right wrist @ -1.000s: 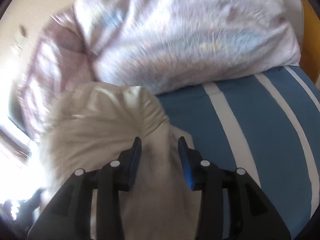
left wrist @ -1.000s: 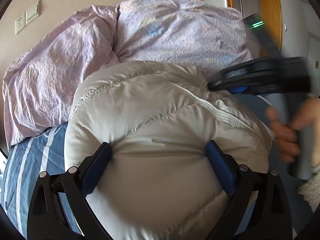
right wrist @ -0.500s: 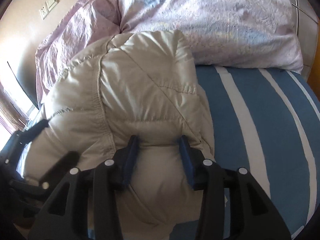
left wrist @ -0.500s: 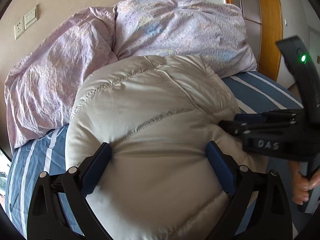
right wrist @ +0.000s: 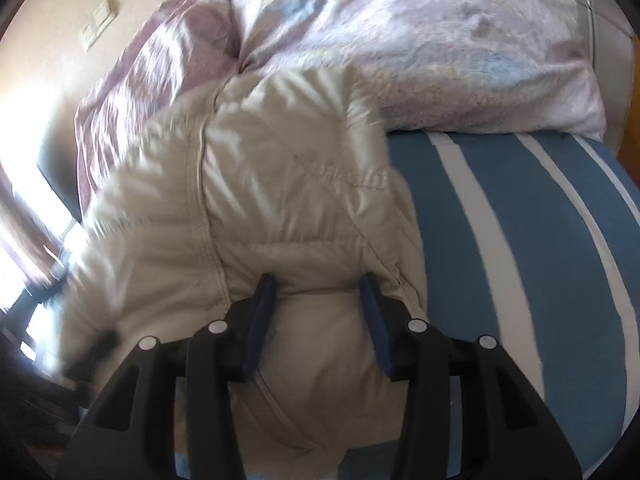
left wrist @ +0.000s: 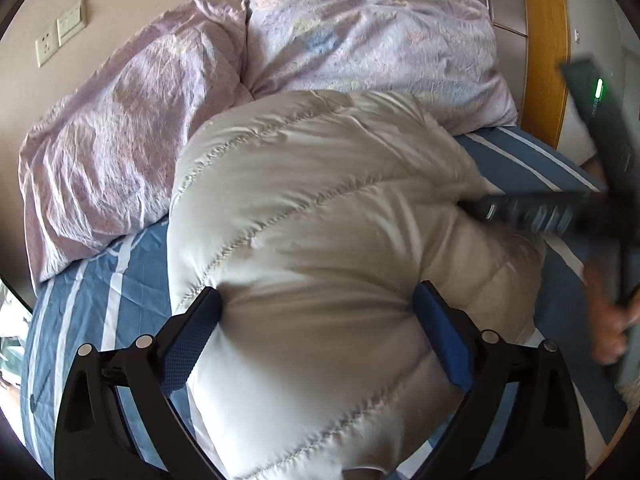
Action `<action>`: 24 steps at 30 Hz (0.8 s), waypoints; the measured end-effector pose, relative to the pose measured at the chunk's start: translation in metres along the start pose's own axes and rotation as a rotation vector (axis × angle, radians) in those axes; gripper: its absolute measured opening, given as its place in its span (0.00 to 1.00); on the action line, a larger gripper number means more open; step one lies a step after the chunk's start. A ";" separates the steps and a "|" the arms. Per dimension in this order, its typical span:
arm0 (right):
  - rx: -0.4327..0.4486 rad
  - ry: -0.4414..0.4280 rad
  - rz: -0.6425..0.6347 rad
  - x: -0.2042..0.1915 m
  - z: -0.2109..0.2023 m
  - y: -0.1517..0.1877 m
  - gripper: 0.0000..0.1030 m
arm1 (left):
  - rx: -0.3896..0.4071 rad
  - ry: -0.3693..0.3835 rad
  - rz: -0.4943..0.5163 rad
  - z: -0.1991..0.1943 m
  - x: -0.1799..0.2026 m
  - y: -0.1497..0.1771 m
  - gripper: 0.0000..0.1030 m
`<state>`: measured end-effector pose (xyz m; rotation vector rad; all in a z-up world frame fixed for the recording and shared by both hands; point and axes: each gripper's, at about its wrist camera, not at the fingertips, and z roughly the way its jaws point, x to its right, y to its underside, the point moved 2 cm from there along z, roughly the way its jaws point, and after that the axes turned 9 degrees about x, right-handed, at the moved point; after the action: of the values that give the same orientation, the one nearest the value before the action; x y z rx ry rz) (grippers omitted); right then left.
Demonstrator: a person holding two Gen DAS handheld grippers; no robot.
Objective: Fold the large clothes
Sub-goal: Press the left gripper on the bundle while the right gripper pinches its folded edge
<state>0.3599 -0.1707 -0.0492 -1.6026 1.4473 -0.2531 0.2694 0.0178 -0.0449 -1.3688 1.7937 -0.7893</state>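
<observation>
A cream quilted puffer jacket [left wrist: 320, 220] lies bunched on the blue striped bed. My left gripper [left wrist: 318, 312] straddles a thick fold of it with its jaws wide and the fabric bulging between them. My right gripper [right wrist: 318, 296] is shut on another puffy fold of the jacket [right wrist: 280, 184] at its right edge. In the left wrist view the right gripper [left wrist: 532, 210] shows at the jacket's right side, held by a hand [left wrist: 612, 320].
A crumpled lilac duvet [left wrist: 280, 60] is piled behind the jacket against the beige wall. The blue and white striped sheet [right wrist: 520, 240] lies bare to the right. A wooden door frame [left wrist: 544, 40] stands at the far right.
The right gripper came down onto the jacket's right side and now holds a fold lower and closer to the bed. The left gripper stays in place on the jacket.
</observation>
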 end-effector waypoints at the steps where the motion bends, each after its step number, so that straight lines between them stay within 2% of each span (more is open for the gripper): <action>1: 0.030 -0.018 0.037 0.003 -0.004 -0.010 0.46 | -0.004 0.008 -0.010 0.001 -0.002 0.000 0.95; 2: 0.071 -0.003 0.078 0.007 -0.006 -0.030 0.50 | -0.007 0.015 -0.012 0.002 -0.004 0.000 0.95; 4: 0.078 0.015 0.109 0.010 0.007 -0.057 0.59 | -0.008 0.014 -0.009 0.001 -0.003 0.001 0.95; 9: -0.038 0.027 0.220 0.018 0.066 -0.086 0.59 | -0.005 0.010 -0.008 0.002 -0.001 0.002 0.95; 10: -0.053 0.038 0.226 0.020 0.075 -0.086 0.49 | -0.003 0.008 -0.007 0.002 -0.001 0.002 0.95; 11: -0.061 0.060 0.225 0.022 0.084 -0.084 0.31 | 0.001 0.007 -0.006 0.002 -0.001 0.002 0.95; 13: -0.089 0.112 0.228 0.028 0.097 -0.072 0.24 | 0.013 0.003 -0.001 0.002 0.002 0.001 0.95; 16: -0.108 0.195 0.209 0.030 0.110 -0.053 0.23 | 0.029 -0.006 0.016 0.002 0.007 -0.002 0.95; 21: -0.105 0.257 0.146 0.023 0.119 -0.045 0.24 | 0.030 -0.011 0.020 0.007 0.009 -0.003 0.96; 24: -0.066 0.268 0.120 0.018 0.099 -0.047 0.33 | 0.015 -0.009 0.024 0.007 0.008 -0.002 0.97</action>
<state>0.4644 -0.1440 -0.0769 -1.5715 1.7665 -0.3640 0.2751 0.0099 -0.0489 -1.3365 1.7908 -0.7806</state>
